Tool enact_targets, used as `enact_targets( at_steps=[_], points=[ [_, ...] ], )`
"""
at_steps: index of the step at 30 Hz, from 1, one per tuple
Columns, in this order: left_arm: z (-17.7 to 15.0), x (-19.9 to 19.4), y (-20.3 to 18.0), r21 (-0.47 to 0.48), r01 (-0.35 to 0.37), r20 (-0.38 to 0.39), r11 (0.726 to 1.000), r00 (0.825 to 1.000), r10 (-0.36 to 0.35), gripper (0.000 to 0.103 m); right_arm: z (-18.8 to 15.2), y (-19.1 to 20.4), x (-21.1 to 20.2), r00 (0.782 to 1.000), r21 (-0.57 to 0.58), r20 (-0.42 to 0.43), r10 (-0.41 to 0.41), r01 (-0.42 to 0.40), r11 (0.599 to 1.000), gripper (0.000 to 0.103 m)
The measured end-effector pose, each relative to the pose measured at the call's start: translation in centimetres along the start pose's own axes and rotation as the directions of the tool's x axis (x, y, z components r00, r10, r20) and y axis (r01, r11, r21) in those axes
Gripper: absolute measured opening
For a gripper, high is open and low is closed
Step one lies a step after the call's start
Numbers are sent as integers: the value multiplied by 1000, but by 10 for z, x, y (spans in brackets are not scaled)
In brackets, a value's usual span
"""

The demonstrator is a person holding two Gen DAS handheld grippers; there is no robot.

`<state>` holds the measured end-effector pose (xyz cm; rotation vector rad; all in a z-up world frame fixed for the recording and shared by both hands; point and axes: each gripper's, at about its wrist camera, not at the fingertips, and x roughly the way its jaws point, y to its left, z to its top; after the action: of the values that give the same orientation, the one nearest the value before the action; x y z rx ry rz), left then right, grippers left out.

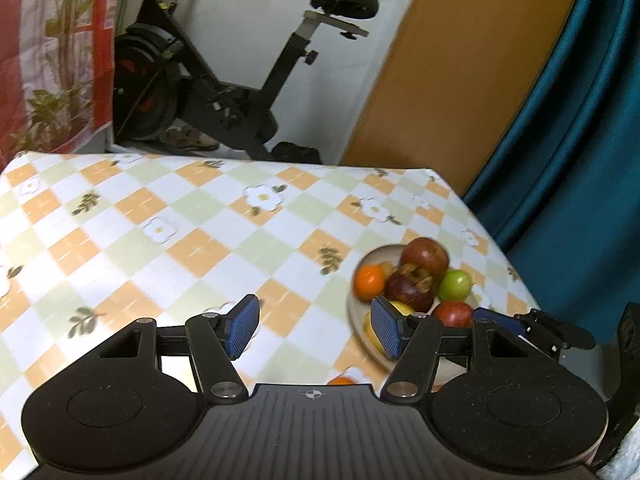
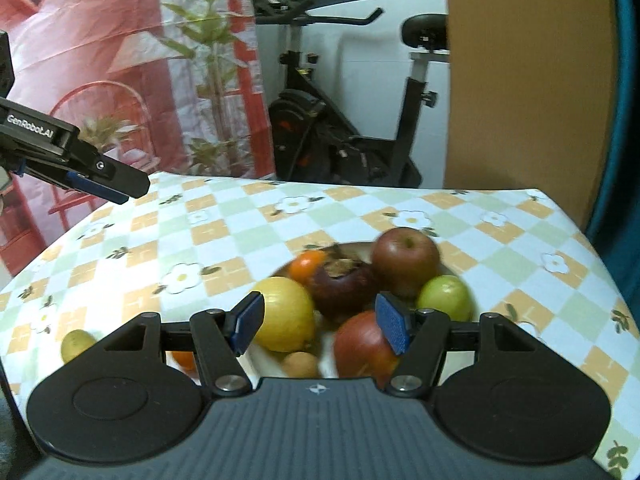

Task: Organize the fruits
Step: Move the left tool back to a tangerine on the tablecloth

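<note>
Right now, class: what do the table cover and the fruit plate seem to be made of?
Table cover: probably wipe-clean vinyl or oilcloth; smooth printed checks and flowers with a soft sheen. Plate: likely glazed ceramic; pale, smooth, slightly glossy rim, though blur leaves plastic possible.

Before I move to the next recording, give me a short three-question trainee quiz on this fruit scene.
1. True or false: the left gripper holds a fruit.
2. Which fruit lies on the tablecloth outside the plate? A) the green fruit B) the small yellow-green fruit C) the lemon
3. Fill in: at the back of the plate, the fruit with the stem dimple is a red ____.

Key
1. False: its jaws stand open over bare cloth; the right gripper is open too.
2. B, beside the plate on its left in the right wrist view.
3. apple
</note>
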<state>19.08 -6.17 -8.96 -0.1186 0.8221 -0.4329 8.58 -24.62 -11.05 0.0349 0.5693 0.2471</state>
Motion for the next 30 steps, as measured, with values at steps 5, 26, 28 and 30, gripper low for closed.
enact_targets(
  at_steps=[5,26,28,30],
  points=[
    [-14,-5,14,-19,-18,-16,1000,1000,18,64,-3,22,7,998,-39,-28,51,-52,998,65],
    [-42,2,23,-14,-41,-60,999,997,40,62,-34,77,34,958,-94,-187,219,-240,966,55],
    [-43,3,21,-3,-44,-64,999,997,43,62,-36,77,36,954,-89,-199,226,-247,965,54],
    [-44,5,19,5,-46,-69,999,997,46,62,-39,77,39,950,-79,-210,232,-253,964,52]
  ],
)
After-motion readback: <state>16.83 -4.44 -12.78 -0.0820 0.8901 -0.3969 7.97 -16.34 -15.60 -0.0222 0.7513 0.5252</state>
